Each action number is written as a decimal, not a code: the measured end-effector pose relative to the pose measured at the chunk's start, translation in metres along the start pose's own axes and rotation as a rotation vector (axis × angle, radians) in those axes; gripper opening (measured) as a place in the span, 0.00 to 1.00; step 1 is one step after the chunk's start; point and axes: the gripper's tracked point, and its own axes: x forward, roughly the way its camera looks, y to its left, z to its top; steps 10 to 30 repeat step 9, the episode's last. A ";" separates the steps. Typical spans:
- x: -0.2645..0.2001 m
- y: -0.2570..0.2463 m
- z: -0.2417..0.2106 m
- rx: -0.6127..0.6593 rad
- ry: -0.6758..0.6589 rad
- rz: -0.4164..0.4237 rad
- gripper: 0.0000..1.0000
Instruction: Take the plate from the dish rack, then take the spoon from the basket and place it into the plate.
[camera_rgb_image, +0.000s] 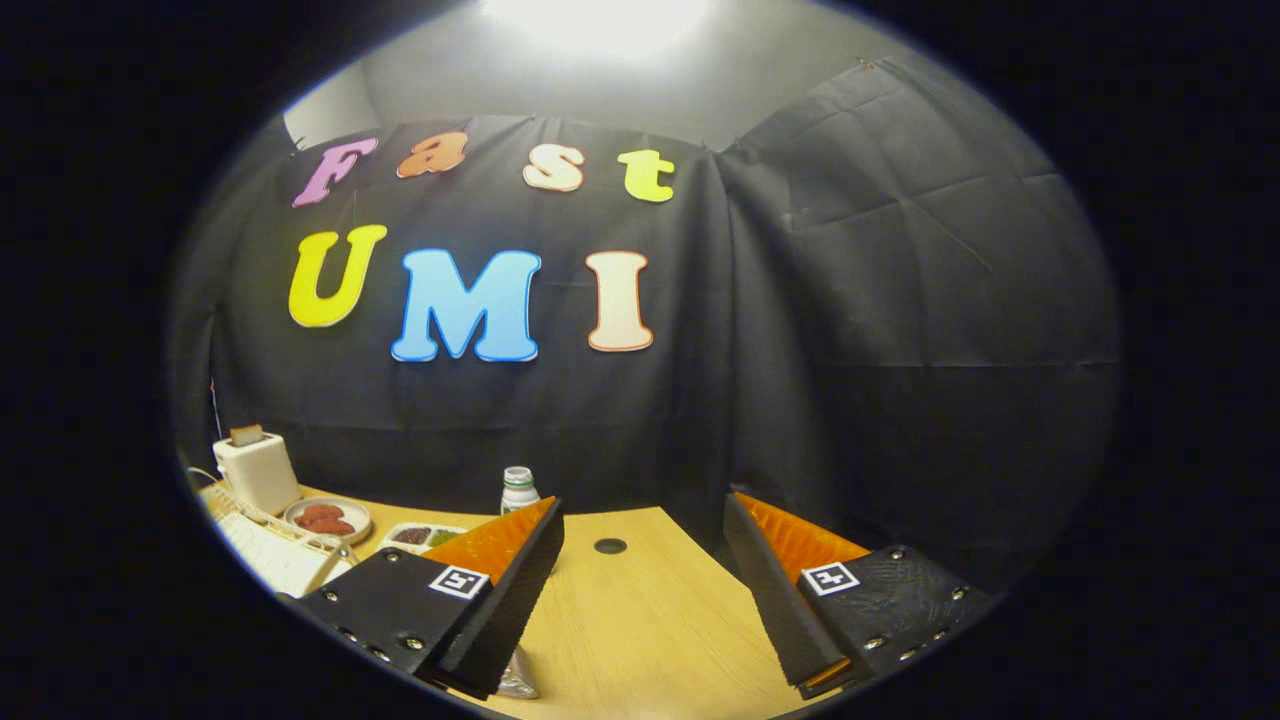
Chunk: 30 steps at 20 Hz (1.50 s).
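Gripper view: gripper (640, 590) raised and looking toward the booth wall, fingers spread wide, nothing between them but bare wooden counter (650, 620) with a small dark hole (610, 546) just ahead. Off beyond the left finger sit a white toaster (257, 470) with bread in its slot, a small plate (328, 519) holding reddish-brown food, a shallow tray (425, 537) with dark and green bits, and a white wire-like thing (270, 550) that may be the dish rack, too cut off to tell. A white bottle (518, 490) stands behind the left fingertip. Which plate the task means is unclear; the spoon and basket cannot be made out, so progress cannot be judged here. Gripper carries nothing. Possible task things lie well apart from the fingers, off to the left and farther back on the counter.
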 end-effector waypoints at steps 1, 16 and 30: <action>0.004 -0.004 -0.015 -0.011 0.018 -0.007 0.98; 0.019 -0.026 -0.127 0.037 0.109 0.008 0.98; 0.019 -0.026 -0.127 0.037 0.109 0.008 0.98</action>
